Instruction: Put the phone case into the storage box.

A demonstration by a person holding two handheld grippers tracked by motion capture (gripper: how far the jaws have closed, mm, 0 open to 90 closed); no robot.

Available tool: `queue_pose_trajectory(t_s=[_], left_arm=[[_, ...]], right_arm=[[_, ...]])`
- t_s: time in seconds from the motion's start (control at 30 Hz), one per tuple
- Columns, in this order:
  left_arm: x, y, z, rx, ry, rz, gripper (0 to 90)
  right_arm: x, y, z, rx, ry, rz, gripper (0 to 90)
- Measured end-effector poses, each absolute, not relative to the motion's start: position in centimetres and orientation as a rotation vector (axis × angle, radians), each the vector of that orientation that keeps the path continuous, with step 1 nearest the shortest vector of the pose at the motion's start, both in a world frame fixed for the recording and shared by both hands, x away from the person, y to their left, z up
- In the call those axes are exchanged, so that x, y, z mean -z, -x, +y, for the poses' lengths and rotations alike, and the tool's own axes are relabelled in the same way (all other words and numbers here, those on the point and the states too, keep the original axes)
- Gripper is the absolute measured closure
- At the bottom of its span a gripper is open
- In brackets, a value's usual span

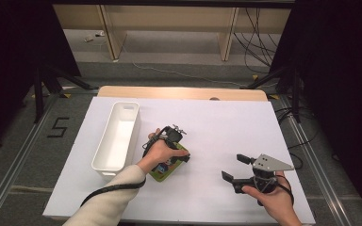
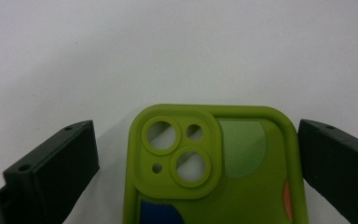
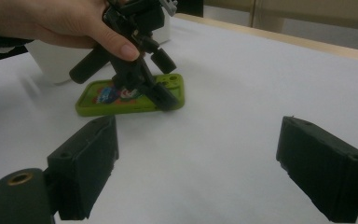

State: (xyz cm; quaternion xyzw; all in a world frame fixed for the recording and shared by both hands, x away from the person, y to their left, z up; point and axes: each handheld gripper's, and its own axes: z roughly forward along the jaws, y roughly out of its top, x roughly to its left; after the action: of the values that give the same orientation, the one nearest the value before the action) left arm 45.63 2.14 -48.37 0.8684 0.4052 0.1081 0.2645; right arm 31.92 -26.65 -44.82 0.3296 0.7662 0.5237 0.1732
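Beside white bin (image 1: pixel 118 134) | left hand-held gripper (image 1: pixel 169 157) wide, straddling green phone case (image 2: pixel 214 172) (right one (image 1: pixel 238 172) wide, empty)

Long white bin (image 1: pixel 118 136) on the white table sheet (image 1: pixel 226 127), left side, taped 5 (image 1: pixel 58 127) on the floor beyond.

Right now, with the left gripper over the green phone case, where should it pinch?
Across the long side edges, from above: the green phone case lies flat on the white table, and the open left gripper already straddles its camera end, one jaw beside each edge.
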Motion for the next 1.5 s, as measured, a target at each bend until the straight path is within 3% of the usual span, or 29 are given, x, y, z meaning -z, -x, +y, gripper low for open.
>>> queue_pose_trajectory(t_s=[0.83,1.5], left_arm=[[48.35,-46.29,1.7,-0.265,-2.376,1.131,0.4],[47.73,-46.14,1.25,-0.252,-2.408,1.157,10.0]], right_arm=[[44.93,-31.96,-26.61,-1.479,-0.938,2.182,14.3],[44.94,-31.96,-26.61,-1.476,-0.939,2.183,14.3]])
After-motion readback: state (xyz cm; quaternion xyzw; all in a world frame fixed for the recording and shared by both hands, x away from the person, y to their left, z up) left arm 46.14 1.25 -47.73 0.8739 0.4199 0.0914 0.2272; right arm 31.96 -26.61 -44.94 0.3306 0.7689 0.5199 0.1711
